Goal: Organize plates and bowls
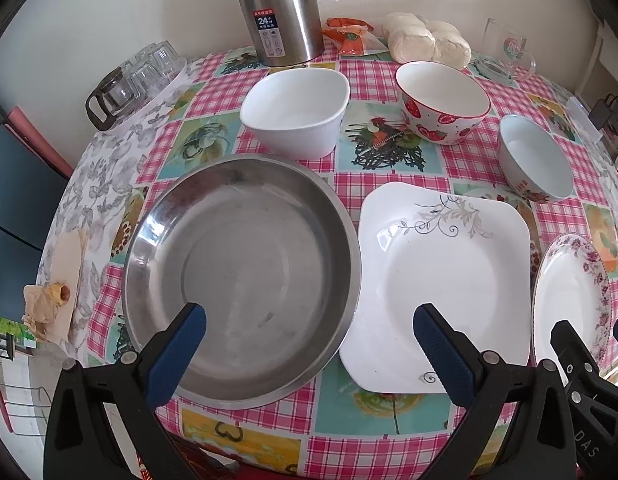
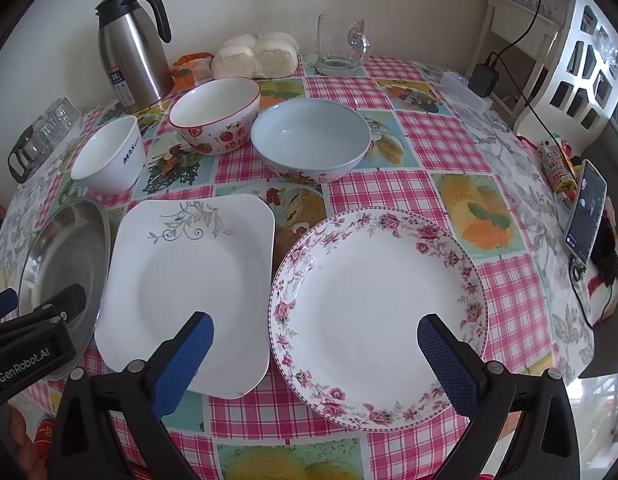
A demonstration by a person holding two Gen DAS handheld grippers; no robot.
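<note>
From the left wrist camera, the left gripper (image 1: 309, 336) hangs over the near edge of the table (image 1: 389, 428), jaws spread wide and holding nothing, one blue pad above the steel pan (image 1: 241, 276) and the other above the square white plate (image 1: 441, 284). The pan's rim overlaps the square plate's left edge. Behind them stands a row of three: the plain white bowl (image 1: 297, 116), the strawberry bowl (image 1: 445, 104) and the pale blue bowl (image 1: 535, 160), each apart from its neighbour. The floral plate (image 1: 569, 300) lies at far right, with the thermos (image 1: 279, 12) against the wall. Over to the right wrist camera: the right gripper (image 2: 315, 346) is released too, jaws wide apart, empty, one pad over the square white plate (image 2: 189, 288) and the other over the floral plate (image 2: 379, 316). The two plates lie just beside each other. The steel pan (image 2: 65, 256) lies at left, partly behind the left gripper (image 2: 41, 306). At the back, the white bowl (image 2: 109, 156), strawberry bowl (image 2: 215, 116) and blue bowl (image 2: 311, 140) stand before a glass mug (image 2: 341, 46).
</note>
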